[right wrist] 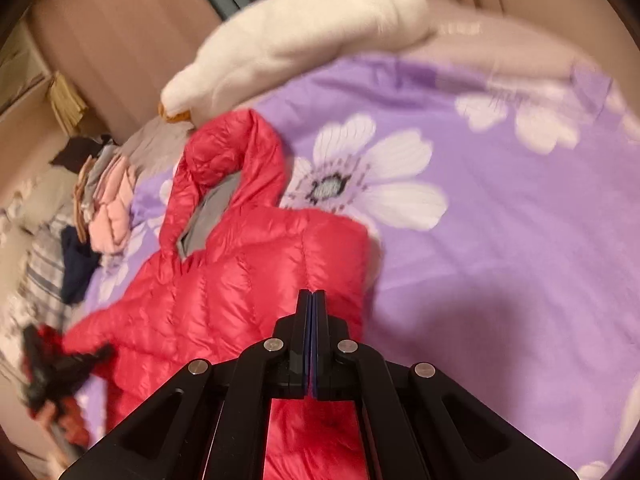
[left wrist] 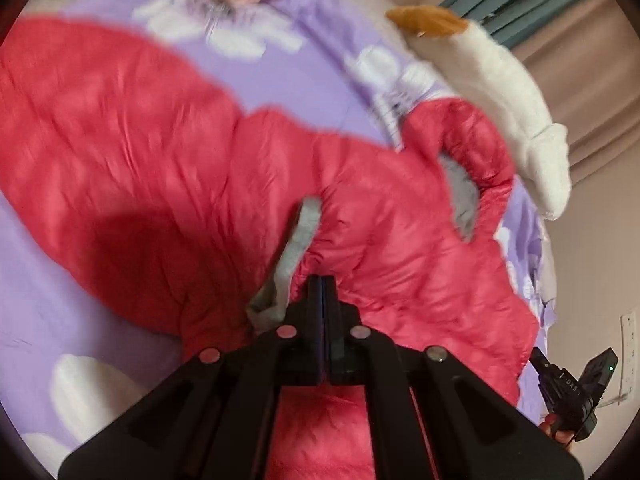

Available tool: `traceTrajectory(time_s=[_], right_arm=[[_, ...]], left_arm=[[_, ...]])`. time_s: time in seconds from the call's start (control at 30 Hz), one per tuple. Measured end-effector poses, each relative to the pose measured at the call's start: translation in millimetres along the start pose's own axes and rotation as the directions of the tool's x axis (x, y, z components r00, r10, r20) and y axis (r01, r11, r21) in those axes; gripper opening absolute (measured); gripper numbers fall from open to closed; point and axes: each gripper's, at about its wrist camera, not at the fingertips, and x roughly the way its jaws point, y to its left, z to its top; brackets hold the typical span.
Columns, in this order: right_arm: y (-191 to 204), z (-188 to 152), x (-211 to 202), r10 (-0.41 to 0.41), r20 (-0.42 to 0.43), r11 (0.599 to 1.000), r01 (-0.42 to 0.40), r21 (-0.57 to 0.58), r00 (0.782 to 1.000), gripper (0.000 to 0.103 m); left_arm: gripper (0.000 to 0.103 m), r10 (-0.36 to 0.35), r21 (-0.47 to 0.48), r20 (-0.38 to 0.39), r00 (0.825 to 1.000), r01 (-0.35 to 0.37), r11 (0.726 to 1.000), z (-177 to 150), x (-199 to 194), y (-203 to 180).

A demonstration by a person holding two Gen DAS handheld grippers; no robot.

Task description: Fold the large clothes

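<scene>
A red hooded puffer jacket (left wrist: 168,152) with grey lining lies on a purple flowered bedsheet (left wrist: 292,68). My left gripper (left wrist: 322,280) has its jaws pressed together over the jacket near the grey-lined edge; whether fabric is pinched I cannot tell. In the right wrist view the jacket (right wrist: 240,280) lies hood up, and my right gripper (right wrist: 313,294) is shut above its right side; a grip on fabric is not visible. The left gripper also shows in the right wrist view (right wrist: 52,364), at a jacket corner. The right gripper also shows in the left wrist view (left wrist: 572,384), beside the jacket.
A white plush toy (left wrist: 508,92) with an orange beak lies along the bed's far side (right wrist: 304,32). A pile of pink, grey and dark clothes (right wrist: 108,208) sits at the bed's left end. Beige curtains (right wrist: 120,20) hang behind. The bedsheet (right wrist: 500,260) spreads right of the jacket.
</scene>
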Motion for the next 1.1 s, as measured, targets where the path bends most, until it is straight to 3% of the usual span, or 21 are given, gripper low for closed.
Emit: traceTrajectory(time_s=[0.1, 0.2, 0.4, 0.53, 0.73, 0.83, 0.93, 1.03, 1.1], right_arm=[[4, -8, 29, -0.075, -0.044, 0.996, 0.072, -0.058, 0.996, 0.000], [-5, -15, 43, -0.058, -0.058, 0.998, 0.057, -0.015, 0.997, 0.000], [-6, -16, 45, -0.055, -0.058, 0.998, 0.053, -0.031, 0.997, 0.000], [6, -20, 42, -0.124, -0.022, 0.989, 0.121, -0.087, 0.992, 0.000], [9, -25, 27, -0.139, 0.003, 0.987, 0.139, -0.077, 0.990, 0.000], [13, -29, 10, -0.136, 0.002, 0.985, 0.135, -0.104, 0.991, 0.000], [15, -28, -9, -0.093, 0.018, 0.993, 0.094, -0.071, 0.996, 0.000], [21, -31, -29, 0.027, 0.032, 0.999, -0.025, -0.044, 0.999, 0.000], [33, -36, -39, 0.098, 0.014, 0.991, -0.096, -0.088, 0.995, 0.000]], left_arm=[[0.004, -0.021, -0.001, 0.017, 1.000, 0.021, 1.000, -2, 6, 5], [0.004, -0.019, 0.011, 0.013, 1.000, 0.018, 1.000, 1, 8, 5], [0.004, 0.051, 0.103, 0.078, 0.996, -0.059, 0.993, -4, 7, -4], [0.004, 0.020, 0.087, 0.090, 0.996, -0.028, 0.996, 0, 0, 1], [0.004, 0.121, 0.092, 0.157, 0.980, -0.137, 0.986, 1, -30, -8], [0.003, 0.169, 0.139, 0.223, 0.960, -0.203, 0.969, 0, -51, -19], [0.004, 0.149, 0.126, 0.248, 0.957, -0.185, 0.975, -1, -70, -18], [0.004, 0.140, 0.065, 0.281, 0.949, -0.164, 0.984, 4, -86, -9], [0.021, 0.149, -0.006, 0.268, 0.952, -0.153, 0.988, 12, -92, 5]])
